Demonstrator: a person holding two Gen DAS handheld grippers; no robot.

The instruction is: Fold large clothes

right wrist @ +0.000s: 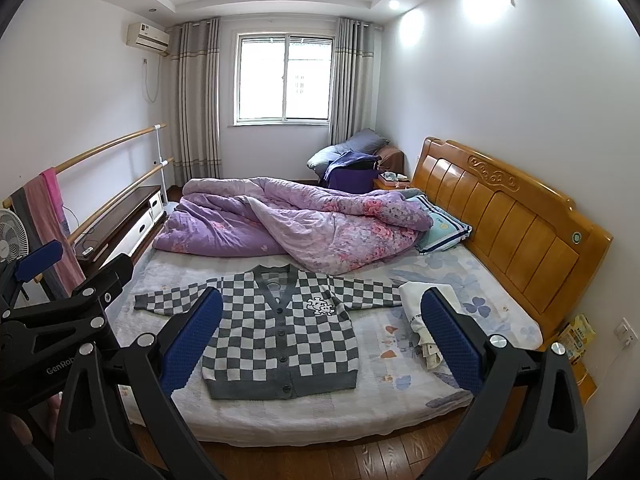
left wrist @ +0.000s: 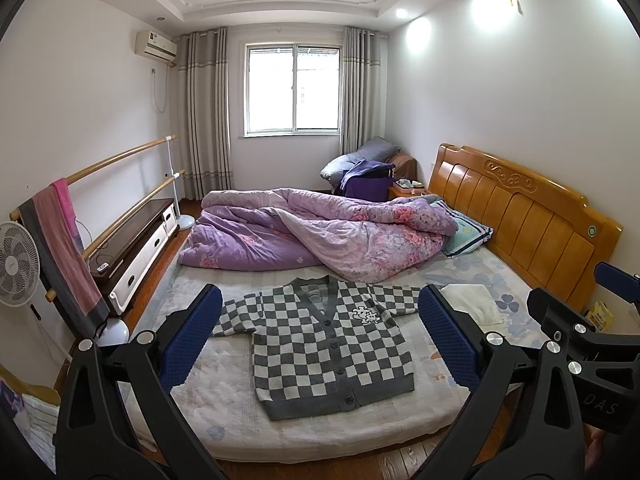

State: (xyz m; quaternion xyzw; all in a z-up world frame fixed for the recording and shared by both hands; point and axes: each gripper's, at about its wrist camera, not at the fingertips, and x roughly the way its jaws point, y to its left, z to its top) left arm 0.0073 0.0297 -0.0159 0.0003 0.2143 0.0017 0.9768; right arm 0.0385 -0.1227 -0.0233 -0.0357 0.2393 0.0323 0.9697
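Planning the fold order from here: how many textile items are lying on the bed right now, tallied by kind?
Checkered cardigan: 1, spread flat, buttoned
White folded garment: 1, beside the cardigan's sleeve
Purple floral quilt: 1, bunched behind
Pillow: 1, by the headboard
Total: 4
Both tongs, left and right, are open and hold nothing.

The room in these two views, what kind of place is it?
Most likely a home bedroom. A bed with a wooden headboard carries a rumpled purple quilt and a checkered cardigan laid flat; a curtained window is behind.
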